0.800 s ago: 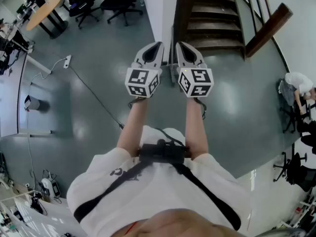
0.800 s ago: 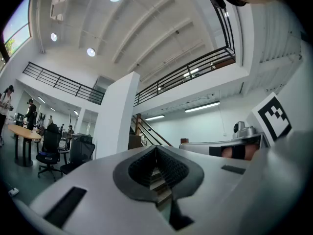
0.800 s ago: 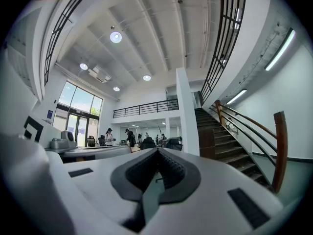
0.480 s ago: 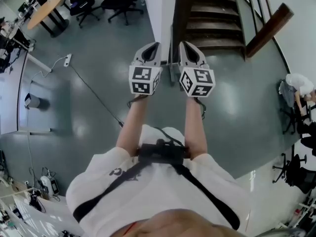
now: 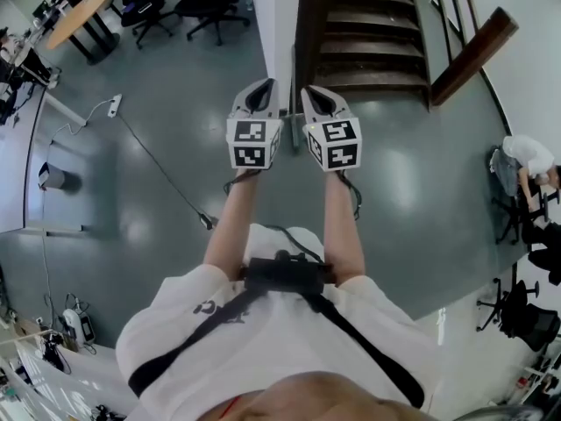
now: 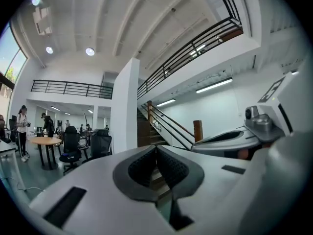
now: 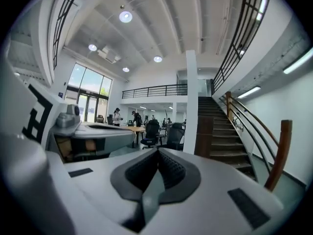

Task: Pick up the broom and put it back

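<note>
I see no broom that I can make out in any view. Both grippers are held side by side at chest height, pointing toward a white pillar (image 5: 273, 24) and a dark staircase (image 5: 368, 33). My left gripper (image 5: 266, 84) is shut, its dark pads meeting at the tip (image 6: 156, 147) with nothing between them. My right gripper (image 5: 309, 89) is shut and empty too, pads together (image 7: 157, 150). A thin grey upright thing (image 5: 293, 134) shows between the two grippers at the pillar's foot; I cannot tell what it is.
The floor (image 5: 175, 86) is grey-green, with a cable (image 5: 158, 160) running across it at the left. Office chairs (image 5: 206, 3) and a round wooden table (image 5: 79, 20) stand far left. A wooden stair rail post (image 5: 469, 51) is at right. People stand by the table (image 7: 117, 116).
The right gripper has moved left, closer to the left gripper. The pillar and stairs have shifted slightly left in the head view. Both jaws stay shut.
</note>
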Demonstrator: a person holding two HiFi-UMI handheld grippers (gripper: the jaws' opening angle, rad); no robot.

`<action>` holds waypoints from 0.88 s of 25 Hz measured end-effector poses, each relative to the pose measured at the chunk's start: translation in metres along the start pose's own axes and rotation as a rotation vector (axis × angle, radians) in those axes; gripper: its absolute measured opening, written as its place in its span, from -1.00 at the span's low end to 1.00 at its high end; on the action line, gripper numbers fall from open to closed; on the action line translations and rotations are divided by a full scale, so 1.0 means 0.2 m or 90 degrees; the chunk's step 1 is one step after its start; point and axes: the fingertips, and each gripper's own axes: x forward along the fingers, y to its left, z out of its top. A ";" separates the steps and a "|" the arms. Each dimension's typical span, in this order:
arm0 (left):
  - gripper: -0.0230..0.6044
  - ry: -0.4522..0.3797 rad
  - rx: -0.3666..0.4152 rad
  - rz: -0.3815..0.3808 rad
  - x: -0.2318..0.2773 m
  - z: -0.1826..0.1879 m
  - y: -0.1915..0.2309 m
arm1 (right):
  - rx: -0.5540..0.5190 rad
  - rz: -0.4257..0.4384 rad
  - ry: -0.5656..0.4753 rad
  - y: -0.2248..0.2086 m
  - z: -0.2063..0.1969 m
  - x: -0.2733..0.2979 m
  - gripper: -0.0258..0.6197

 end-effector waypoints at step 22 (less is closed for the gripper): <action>-0.89 -0.077 -0.072 -0.072 0.96 0.04 0.28 | 0.050 -0.115 -0.100 -0.67 0.22 0.74 -0.90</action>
